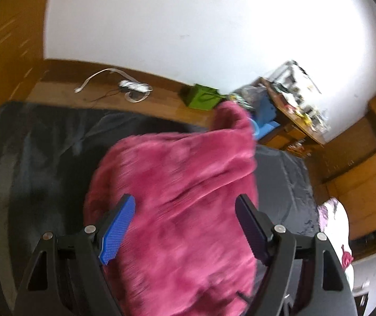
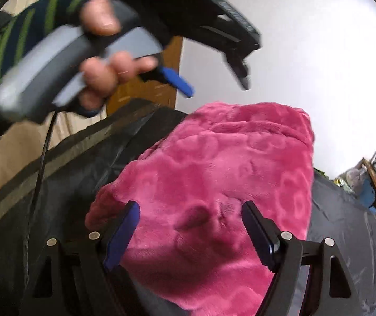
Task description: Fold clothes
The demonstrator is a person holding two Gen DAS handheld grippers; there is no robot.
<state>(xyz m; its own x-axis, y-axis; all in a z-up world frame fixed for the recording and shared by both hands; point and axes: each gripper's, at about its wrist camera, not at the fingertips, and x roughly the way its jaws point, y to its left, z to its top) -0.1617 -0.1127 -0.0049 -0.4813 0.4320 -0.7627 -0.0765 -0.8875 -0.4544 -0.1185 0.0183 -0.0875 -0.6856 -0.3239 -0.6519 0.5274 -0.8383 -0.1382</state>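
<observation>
A pink fleece garment [image 1: 182,184] lies bunched on a dark sheet [image 1: 43,158]. My left gripper [image 1: 185,200] hovers over it, jaws wide apart and nothing pinched between the blue pad [image 1: 118,229] and the dark one. The right wrist view shows the same garment [image 2: 227,171], with its embossed ring pattern, on the sheet [image 2: 346,223]. My right gripper [image 2: 191,205] stands open just above the near part of the cloth. Up and to the left, a hand in a striped sleeve [image 2: 101,76] holds the left gripper [image 2: 216,87] in the air, open and clear of the cloth.
Beyond the sheet is a wooden floor with a white cable and strip [image 1: 132,87] and a green bag [image 1: 202,97]. A cluttered wooden desk [image 1: 298,105] stands at the right against the white wall. Floral bedding [image 1: 332,218] lies at the right edge.
</observation>
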